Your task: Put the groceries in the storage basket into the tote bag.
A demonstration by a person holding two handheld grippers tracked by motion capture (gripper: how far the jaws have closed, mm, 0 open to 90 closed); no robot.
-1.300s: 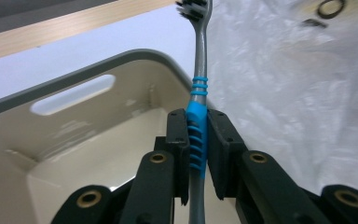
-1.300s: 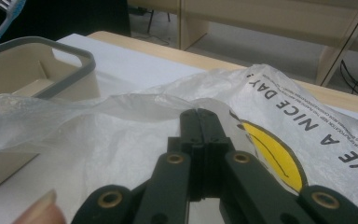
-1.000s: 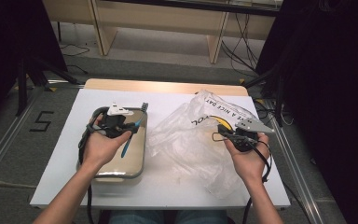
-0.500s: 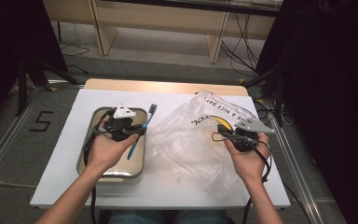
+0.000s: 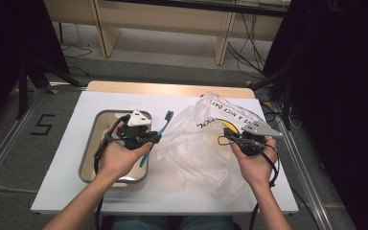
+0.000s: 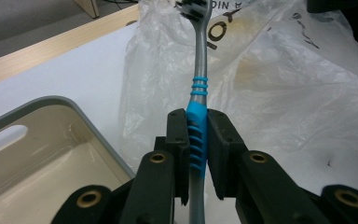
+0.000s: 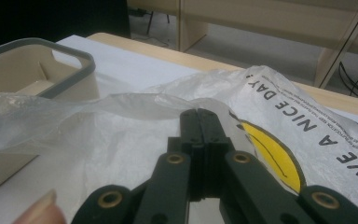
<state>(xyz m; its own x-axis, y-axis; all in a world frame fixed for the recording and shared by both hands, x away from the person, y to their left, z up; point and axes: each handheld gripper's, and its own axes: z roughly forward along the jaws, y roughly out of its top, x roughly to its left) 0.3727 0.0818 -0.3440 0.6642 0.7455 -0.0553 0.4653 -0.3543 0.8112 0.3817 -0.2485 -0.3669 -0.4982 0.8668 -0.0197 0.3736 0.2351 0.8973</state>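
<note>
In the high view, the left gripper (image 5: 146, 136) sits at centre left of the frame over the right edge of the beige tray (image 5: 90, 143), and the toothbrush (image 5: 159, 132) slants up to the right from it, bristle head near the edge of the plastic bag (image 5: 196, 148). The left gripper view adds what that view cannot resolve: the two black jaws are clamped on the blue ribbed grip of the toothbrush (image 6: 198, 135), one pad on each side, the grey neck rising straight to the top of the frame where the bristles meet the bag (image 6: 284, 93); the tray (image 6: 51, 154) lies at lower left. Against the earlier frames, the left hand and toothbrush have shifted right and up, off the middle of the tray toward the bag, while the right hand is unmoved. At right in the high view, the right gripper (image 5: 242, 140) rests on the bag on the white surface (image 5: 72, 191). The right gripper view shows its jaws (image 7: 199, 122) fully closed, pinching the thin film of the bag (image 7: 121, 126) beside its yellow print.
</note>
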